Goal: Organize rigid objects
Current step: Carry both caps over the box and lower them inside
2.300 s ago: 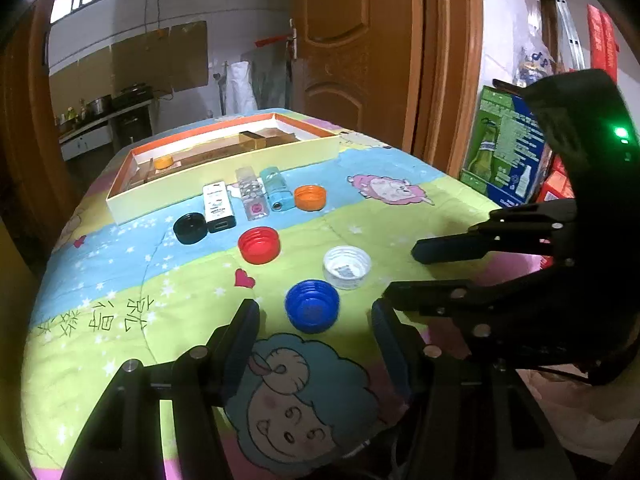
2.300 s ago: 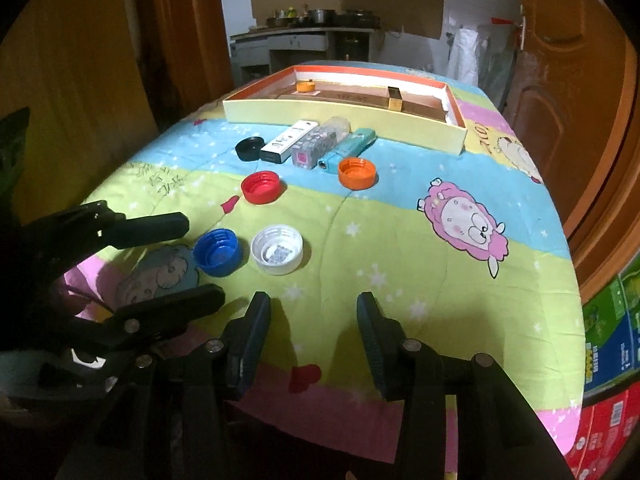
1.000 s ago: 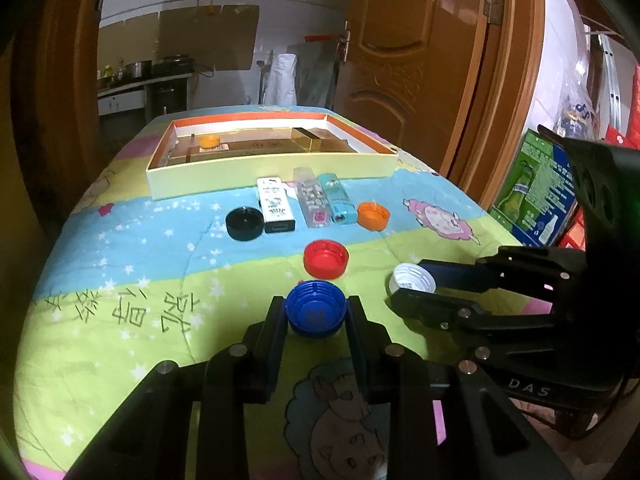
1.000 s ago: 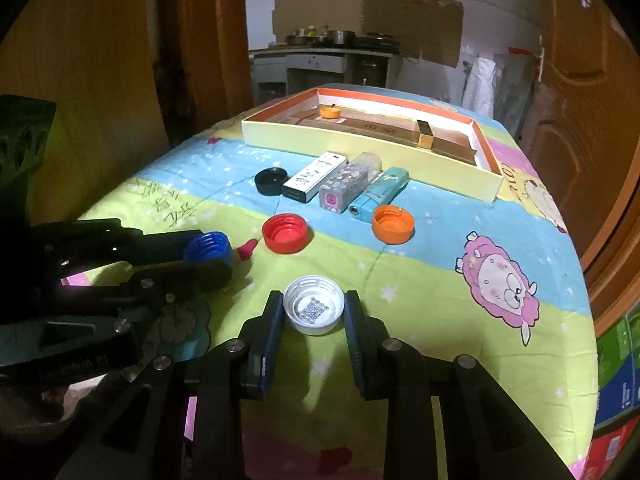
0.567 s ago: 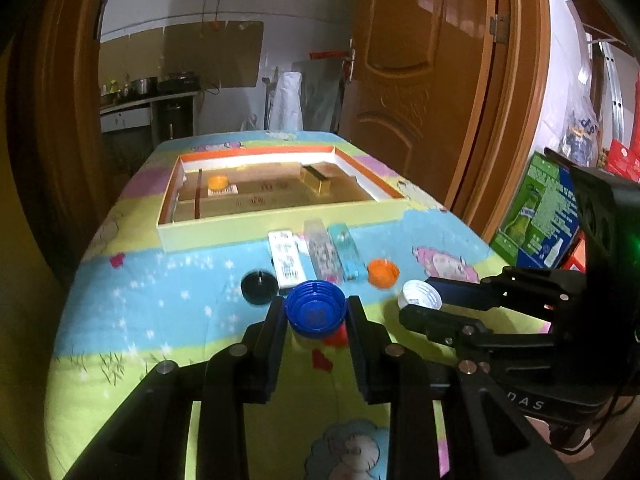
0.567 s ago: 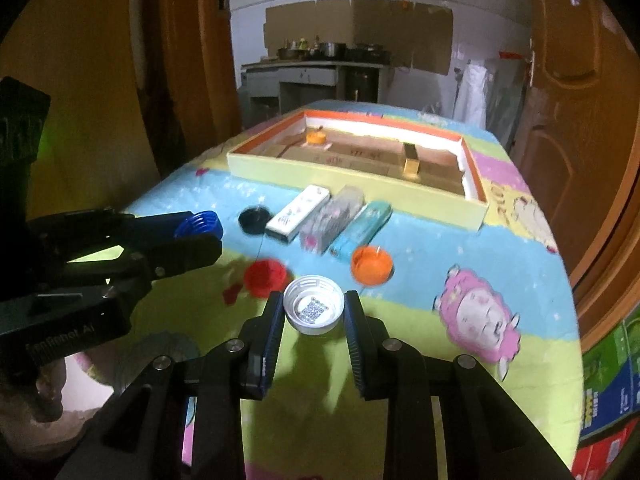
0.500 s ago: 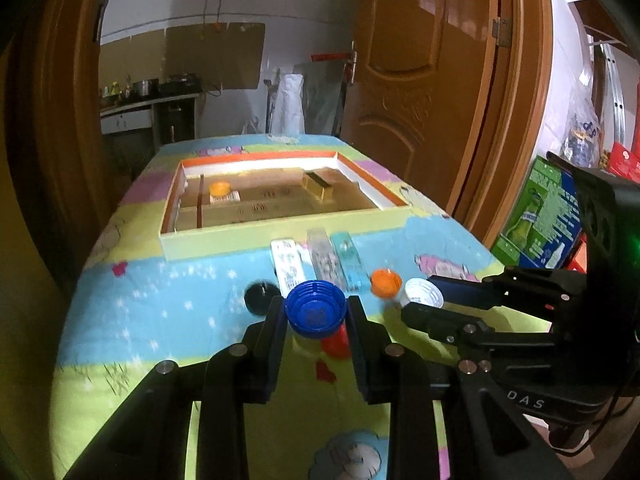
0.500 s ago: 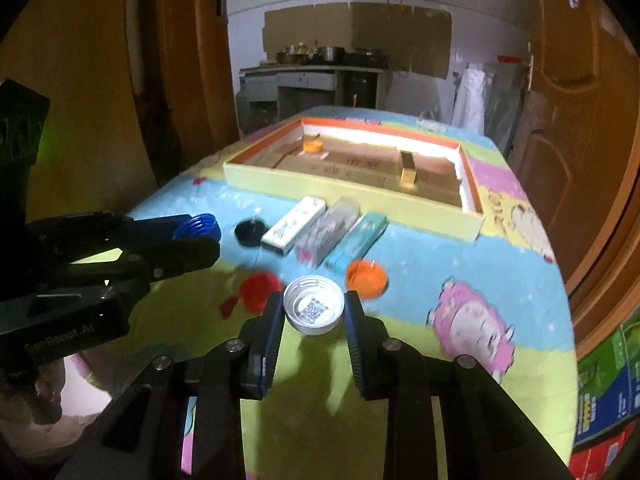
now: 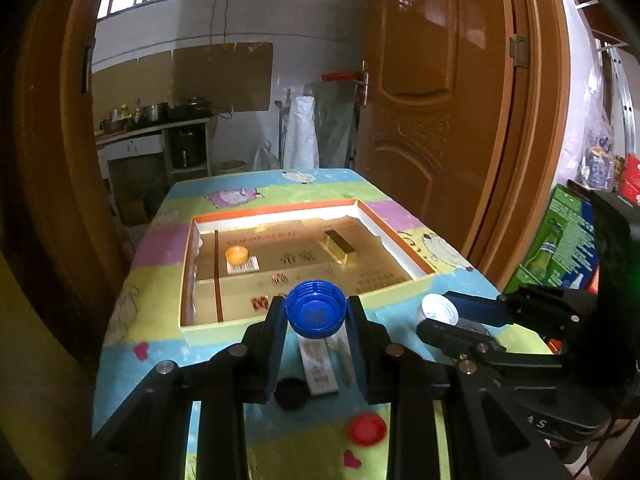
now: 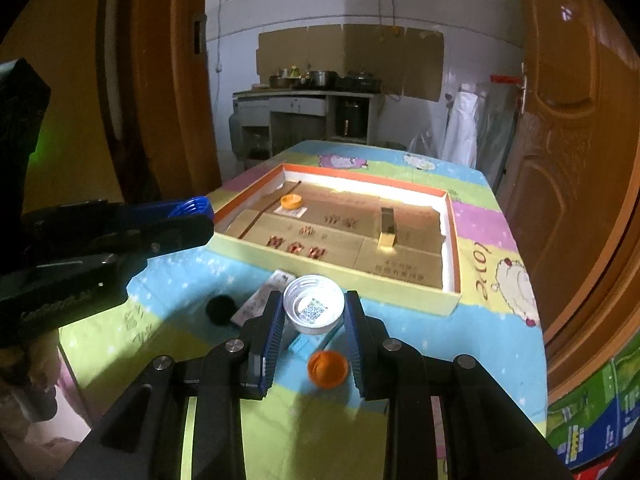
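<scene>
Currently the left gripper (image 9: 316, 314) clamps a ribbed blue plastic bottle cap (image 9: 315, 309) between its pads, held above the colourful cartoon tablecloth (image 9: 156, 328). The right gripper (image 10: 314, 312) clamps a white plastic bottle cap (image 10: 313, 309) likewise. Both caps sit just short of the shallow cream cardboard tray (image 9: 224, 330), which contains an orange cap (image 9: 237, 255) and a gold block (image 9: 340, 247).

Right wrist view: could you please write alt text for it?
The right gripper holds a white bottle cap between its fingers, above a colourful tablecloth. Ahead lies a shallow open box containing an orange cap and a gold block.
</scene>
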`<state>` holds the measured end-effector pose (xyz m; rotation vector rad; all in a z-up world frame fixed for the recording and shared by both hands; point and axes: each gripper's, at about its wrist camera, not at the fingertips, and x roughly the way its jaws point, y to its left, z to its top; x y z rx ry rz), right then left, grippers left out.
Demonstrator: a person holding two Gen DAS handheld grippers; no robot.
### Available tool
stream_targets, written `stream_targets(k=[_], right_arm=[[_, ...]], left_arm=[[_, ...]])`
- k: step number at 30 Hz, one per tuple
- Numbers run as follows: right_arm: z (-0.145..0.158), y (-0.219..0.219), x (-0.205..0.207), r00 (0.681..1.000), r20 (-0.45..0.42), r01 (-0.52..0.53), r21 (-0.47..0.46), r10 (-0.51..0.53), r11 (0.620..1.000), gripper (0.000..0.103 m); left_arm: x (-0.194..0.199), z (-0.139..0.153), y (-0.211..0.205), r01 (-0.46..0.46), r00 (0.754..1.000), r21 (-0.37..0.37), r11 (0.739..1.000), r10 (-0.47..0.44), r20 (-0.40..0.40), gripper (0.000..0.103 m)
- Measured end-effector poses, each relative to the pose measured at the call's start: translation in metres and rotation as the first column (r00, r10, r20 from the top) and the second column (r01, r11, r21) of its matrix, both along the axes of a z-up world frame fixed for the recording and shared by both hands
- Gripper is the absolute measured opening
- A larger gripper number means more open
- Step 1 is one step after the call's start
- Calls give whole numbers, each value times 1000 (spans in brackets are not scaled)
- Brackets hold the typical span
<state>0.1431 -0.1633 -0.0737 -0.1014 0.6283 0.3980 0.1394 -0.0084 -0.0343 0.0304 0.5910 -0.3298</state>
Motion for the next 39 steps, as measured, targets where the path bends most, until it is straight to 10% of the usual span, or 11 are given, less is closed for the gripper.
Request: stream_targets(k=[39], right_arm=[[9, -28, 134, 997, -64, 48, 34, -46, 998, 30]], left_arm=[[143, -2, -21, -36, 993, 23, 999, 39, -111, 30]])
